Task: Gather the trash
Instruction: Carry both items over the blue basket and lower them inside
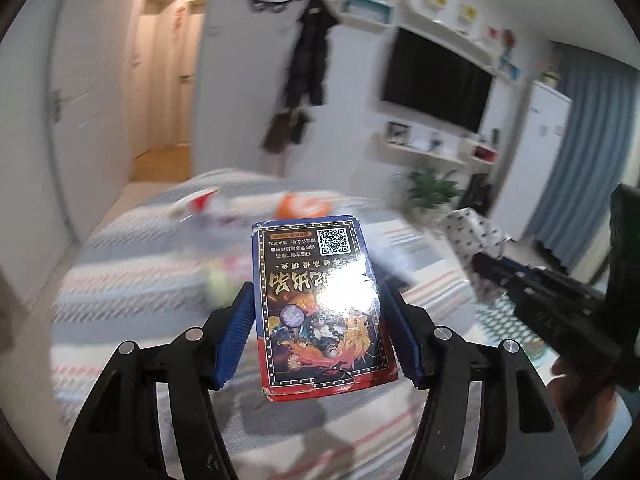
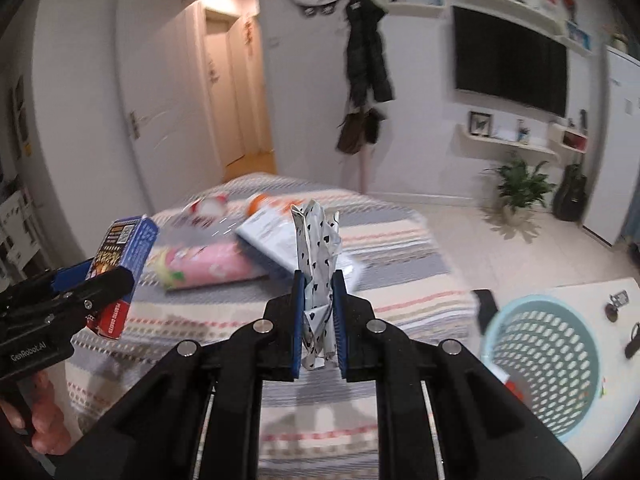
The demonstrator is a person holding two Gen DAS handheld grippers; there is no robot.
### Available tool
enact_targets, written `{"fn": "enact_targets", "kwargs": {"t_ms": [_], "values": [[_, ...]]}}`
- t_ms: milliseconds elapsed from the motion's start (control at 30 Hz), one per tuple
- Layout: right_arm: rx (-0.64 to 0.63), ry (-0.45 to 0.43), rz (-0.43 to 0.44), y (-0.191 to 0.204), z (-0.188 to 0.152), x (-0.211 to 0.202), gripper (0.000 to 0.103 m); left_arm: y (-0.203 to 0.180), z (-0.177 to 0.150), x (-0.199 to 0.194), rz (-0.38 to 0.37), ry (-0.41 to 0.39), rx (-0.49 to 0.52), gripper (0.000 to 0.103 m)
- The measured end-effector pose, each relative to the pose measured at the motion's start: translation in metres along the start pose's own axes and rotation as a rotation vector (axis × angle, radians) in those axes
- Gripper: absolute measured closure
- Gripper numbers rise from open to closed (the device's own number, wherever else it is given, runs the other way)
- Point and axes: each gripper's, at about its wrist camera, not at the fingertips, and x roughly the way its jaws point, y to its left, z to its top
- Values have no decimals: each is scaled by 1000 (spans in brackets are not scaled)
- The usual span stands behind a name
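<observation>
My left gripper (image 1: pixel 318 300) is shut on a blue and red card box (image 1: pixel 320 280) with a QR code, held above the striped bed (image 1: pixel 132 288). The right wrist view shows the same left gripper (image 2: pixel 100 276) and box (image 2: pixel 128 240) at the left. My right gripper (image 2: pixel 319 280) is shut on a crumpled white paper with black hearts (image 2: pixel 318 240), which sticks up between the blue pads. The left wrist view catches the right gripper (image 1: pixel 492 276) at the right edge. A light-blue mesh basket (image 2: pixel 560 344) stands low right on a white table.
On the bed (image 2: pixel 400 240) lie a pink packet (image 2: pixel 208 264), a pale blue-white packet (image 2: pixel 272 236), an orange-capped item (image 2: pixel 256 202) and a red-white item (image 2: pixel 206 206). A dark flat object (image 2: pixel 486 304) sits at the table edge. A potted plant (image 2: pixel 520 188) stands on the floor beyond.
</observation>
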Motion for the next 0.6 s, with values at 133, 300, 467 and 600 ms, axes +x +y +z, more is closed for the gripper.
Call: {"fn": "enact_targets", "kwargs": {"t_ms": [133, 300, 467, 600], "values": [[68, -35, -76, -46, 1, -17, 92, -55, 17, 18, -99, -9, 59, 42], [154, -31, -206, -108, -6, -28, 92, -123, 24, 54, -221, 35, 111, 42], [263, 45, -316, -174, -24, -26, 92, -177, 18, 110, -324, 149, 117, 42], [352, 104, -380, -219, -43, -19, 92, -207, 7, 151, -374, 237, 125, 42]]}}
